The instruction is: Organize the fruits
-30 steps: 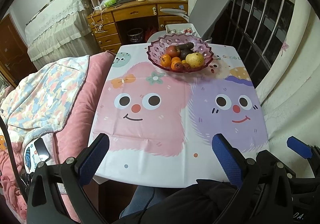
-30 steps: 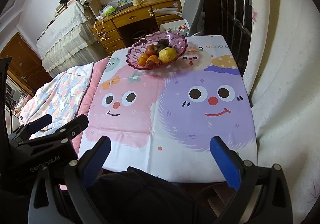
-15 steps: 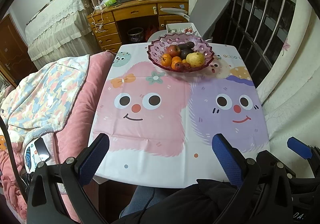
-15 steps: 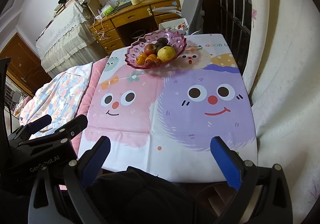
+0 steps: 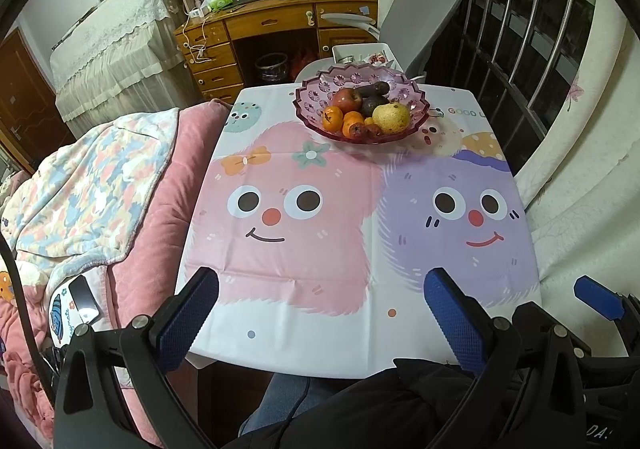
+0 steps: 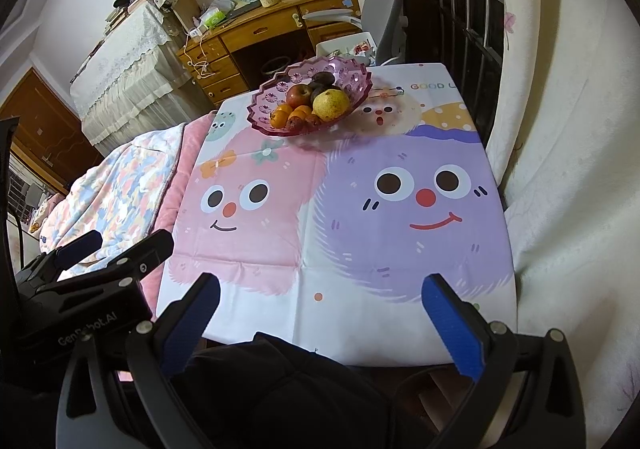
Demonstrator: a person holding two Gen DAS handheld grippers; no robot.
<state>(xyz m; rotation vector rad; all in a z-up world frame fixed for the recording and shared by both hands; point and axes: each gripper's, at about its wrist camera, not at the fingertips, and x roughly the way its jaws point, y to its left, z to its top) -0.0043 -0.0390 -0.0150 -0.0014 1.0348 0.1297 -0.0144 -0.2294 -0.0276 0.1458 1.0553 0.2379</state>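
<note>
A pink glass bowl (image 5: 416, 99) (image 6: 276, 91) stands at the far end of the table. It holds a yellow pear (image 5: 391, 117) (image 6: 330, 104), a red apple (image 5: 346, 99) (image 6: 299, 94), oranges (image 5: 333, 117) (image 6: 281, 116), dark avocados (image 5: 374, 89) and small red fruits. My left gripper (image 5: 320, 299) is open and empty over the table's near edge. My right gripper (image 6: 320, 305) is open and empty, also at the near edge. Each gripper shows in the other's view: the right one (image 5: 600, 303) and the left one (image 6: 92, 257).
The table (image 5: 360, 249) has a cartoon cloth with a pink and a purple face. A bed with a pink quilt (image 5: 100, 201) lies on the left. A grey chair (image 5: 424, 9) and a wooden desk (image 5: 272, 29) stand behind the table. A curtain (image 5: 580, 169) hangs on the right.
Both views have shifted only slightly. The grippers stay open and the fruit has not moved.
</note>
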